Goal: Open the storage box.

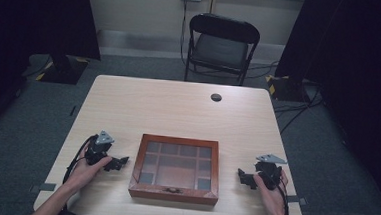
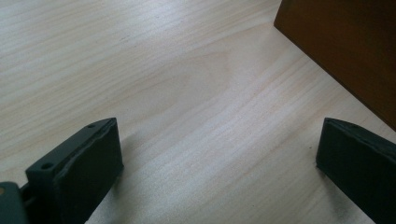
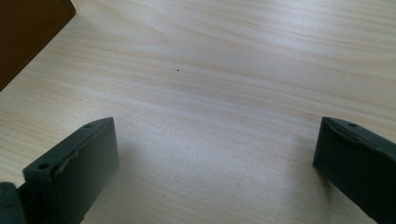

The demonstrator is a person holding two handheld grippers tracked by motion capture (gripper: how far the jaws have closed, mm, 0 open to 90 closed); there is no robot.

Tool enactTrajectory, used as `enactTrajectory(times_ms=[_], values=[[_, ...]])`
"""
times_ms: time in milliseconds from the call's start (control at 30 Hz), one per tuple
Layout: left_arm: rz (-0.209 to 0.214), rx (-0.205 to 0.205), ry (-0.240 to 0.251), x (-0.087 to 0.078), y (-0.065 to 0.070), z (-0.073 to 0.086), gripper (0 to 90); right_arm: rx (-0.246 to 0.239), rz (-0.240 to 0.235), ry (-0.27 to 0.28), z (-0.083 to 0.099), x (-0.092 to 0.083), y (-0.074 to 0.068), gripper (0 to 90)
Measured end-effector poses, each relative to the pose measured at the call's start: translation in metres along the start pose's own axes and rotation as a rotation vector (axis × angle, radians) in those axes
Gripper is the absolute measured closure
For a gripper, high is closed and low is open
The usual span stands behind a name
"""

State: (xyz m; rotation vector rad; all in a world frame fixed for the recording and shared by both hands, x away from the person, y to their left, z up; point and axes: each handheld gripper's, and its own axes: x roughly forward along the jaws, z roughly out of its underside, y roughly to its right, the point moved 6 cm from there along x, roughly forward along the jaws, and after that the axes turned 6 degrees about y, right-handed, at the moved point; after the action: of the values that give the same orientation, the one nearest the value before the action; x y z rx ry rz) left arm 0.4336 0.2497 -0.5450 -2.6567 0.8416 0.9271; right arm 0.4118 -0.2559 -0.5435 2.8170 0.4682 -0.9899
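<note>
Lying on the light wooden table (image 1: 178,112), near its front edge, is a wooden box (image 1: 175,168) with a glass lid. The left gripper (image 1: 117,164) and right gripper (image 1: 245,178) are resting beside it, one each side, jaws wide apart, holding nothing.

Wooden display box on the tabletop

A reddish-brown wooden box (image 1: 175,168) with a glass-paned lid is seen lying flat and closed near the front edge of the tabletop (image 1: 178,109). Divided compartments are visible through the pane, and a small metal clasp is set in its front wall.
</note>
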Motion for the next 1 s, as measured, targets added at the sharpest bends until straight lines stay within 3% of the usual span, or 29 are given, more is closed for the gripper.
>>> enactTrajectory(times_ms=[200,300,433,700,1000], values=[[0.002,-0.006,0.0,0.0,0.0,0.0,0.0,0.008,0.011,0.003,0.0,-0.001,-0.001,1.8],[0.003,-0.003,-0.001,0.0,0.0,0.0,0.0,0.002,0.006,0.023,-0.003,-0.005,-0.003,19.7],[0.001,0.002,-0.002,0.0,0.0,0.0,0.0,-0.015,-0.063,0.009,-0.004,-0.007,-0.01,21.3],[0.0,0.0,0.0,0.0,0.0,0.0,0.0,-0.023,-0.203,0.042,-0.017,-0.018,-0.035,28.0],[0.0,0.0,-0.001,0.0,0.0,0.0,0.0,-0.034,-0.337,0.118,-0.04,-0.042,-0.064,39.4]])
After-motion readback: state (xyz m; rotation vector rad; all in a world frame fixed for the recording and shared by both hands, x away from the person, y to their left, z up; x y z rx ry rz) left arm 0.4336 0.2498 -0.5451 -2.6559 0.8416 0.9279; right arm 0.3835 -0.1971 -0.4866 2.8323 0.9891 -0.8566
